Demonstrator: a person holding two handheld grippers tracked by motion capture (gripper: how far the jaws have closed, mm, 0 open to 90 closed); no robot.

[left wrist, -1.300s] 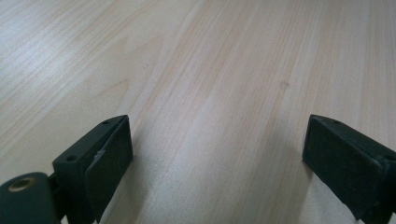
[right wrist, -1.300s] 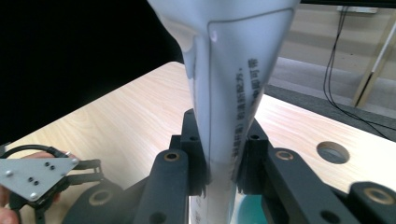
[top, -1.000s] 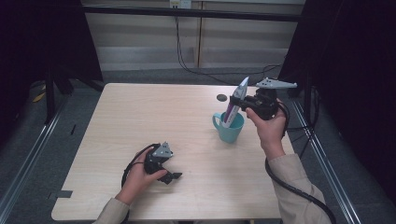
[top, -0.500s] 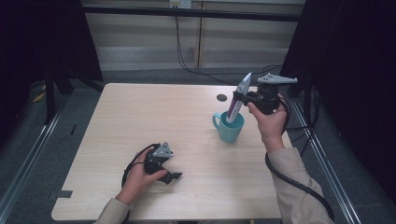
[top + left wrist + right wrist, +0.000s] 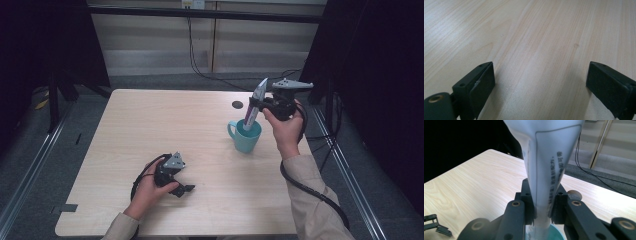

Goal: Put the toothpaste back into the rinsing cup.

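Note:
A teal mug (image 5: 246, 141) stands right of the table's middle. My right gripper (image 5: 253, 107) hangs just above it, shut on a white and purple tube (image 5: 261, 88) that leans up and to the right. The tube's lower end dips into the mug. In the right gripper view the tube (image 5: 549, 157) rises wide between the pads of the right gripper (image 5: 542, 206), and the mug's teal rim (image 5: 556, 233) sits below. My left gripper (image 5: 180, 182) lies on the table (image 5: 150, 120) near the front, under a hand. In the left gripper view, the left gripper (image 5: 539, 82) is open over bare wood.
A dark round hole (image 5: 237, 105) sits in the tabletop behind the mug. Cables hang off the table's right side (image 5: 310, 190) and run across the floor behind (image 5: 200, 70). The left gripper (image 5: 434, 225) lies far off at the lower left of the right gripper view.
My right gripper has lifted the tube slightly, up and a little to the right above the mug. The left gripper and the mug have kept still.

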